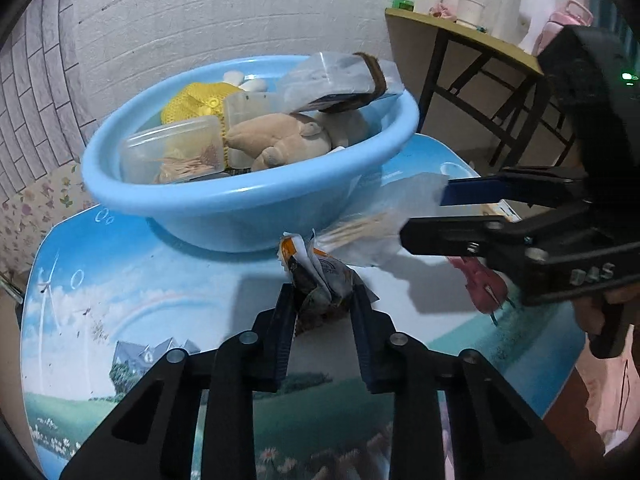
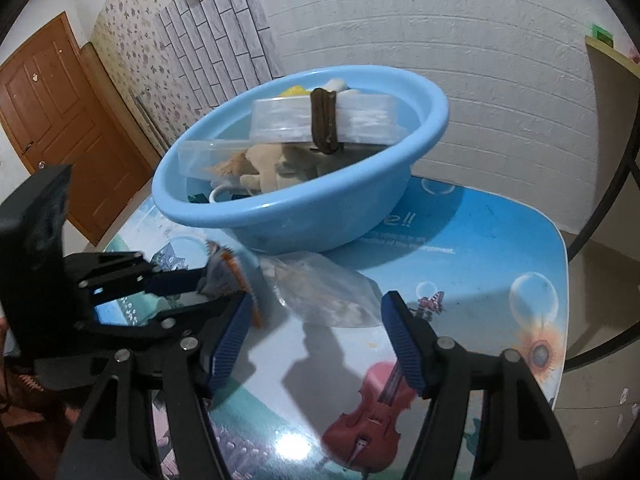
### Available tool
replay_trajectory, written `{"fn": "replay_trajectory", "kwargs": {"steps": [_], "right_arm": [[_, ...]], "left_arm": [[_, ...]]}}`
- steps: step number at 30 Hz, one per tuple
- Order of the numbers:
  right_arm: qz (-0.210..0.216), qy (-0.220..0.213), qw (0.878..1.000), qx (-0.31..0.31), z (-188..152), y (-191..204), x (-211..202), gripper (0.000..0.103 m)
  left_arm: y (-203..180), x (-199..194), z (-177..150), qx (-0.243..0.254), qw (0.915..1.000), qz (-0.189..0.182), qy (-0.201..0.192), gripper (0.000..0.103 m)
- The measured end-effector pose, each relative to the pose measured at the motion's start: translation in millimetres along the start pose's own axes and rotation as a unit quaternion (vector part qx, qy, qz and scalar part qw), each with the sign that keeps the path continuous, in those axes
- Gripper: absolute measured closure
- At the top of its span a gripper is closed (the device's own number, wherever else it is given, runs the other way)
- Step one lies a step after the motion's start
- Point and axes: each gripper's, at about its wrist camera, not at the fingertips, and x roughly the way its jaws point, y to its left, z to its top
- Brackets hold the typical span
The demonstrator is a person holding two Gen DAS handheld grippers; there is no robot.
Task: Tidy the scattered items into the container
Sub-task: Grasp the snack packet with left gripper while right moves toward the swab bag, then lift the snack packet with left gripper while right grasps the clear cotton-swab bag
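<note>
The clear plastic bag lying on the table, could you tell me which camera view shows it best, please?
The right wrist view: the clear plastic bag lies whole, ahead of the open right hand-held gripper. In the left wrist view the bag is blurred and partly covered by that gripper.

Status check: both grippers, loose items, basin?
Left gripper shut on crumpled snack packet. Right gripper open, clear bag just ahead on the table, not pinched. Blue basin already piled high, rim unobstructed.
</note>
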Motion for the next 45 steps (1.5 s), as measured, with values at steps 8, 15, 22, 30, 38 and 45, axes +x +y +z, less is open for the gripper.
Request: {"fn": "replay_trajectory", "kwargs": {"steps": [8,15,22,30,38,45], "right_arm": [[-0.027,0.024,0.999,-0.022,-7.7,17.2,15.1,0.098],[0.0,0.005,0.999,-0.043,-21.1,50.5,-2.2,0.1],[0.05,-0.031,0.997,-0.047,-17.5,76.1,-36.0,0.101],[0.021,-0.065,0.996,-0.057,-11.9,78.4,-54.2,0.096],[-0.003,-0.03,0.999,-0.02,-7.4,63.5,-15.8,0.051],[-0.016,0.001,0.999,-0.033,-4.7,69.9,15.5,0.046]], "left_arm": [[19.2,-32.1,-13.4,-0.016,0.9994,0.007,-0.031,0.077],[31.7,-57.7,-11.8,-0.03,0.9977,0.011,-0.06,0.077],[40.9,-75.6,-5.8,-0.047,0.995,0.011,-0.088,0.077],[56.6,-82.4,-6.7,-0.064,0.9933,0.014,-0.095,0.077],[62.7,-79.2,-15.0,-0.073,0.9936,0.02,-0.084,0.077],[69.9,-80.7,-20.1,-0.08,0.9935,0.029,-0.076,0.077]]}}
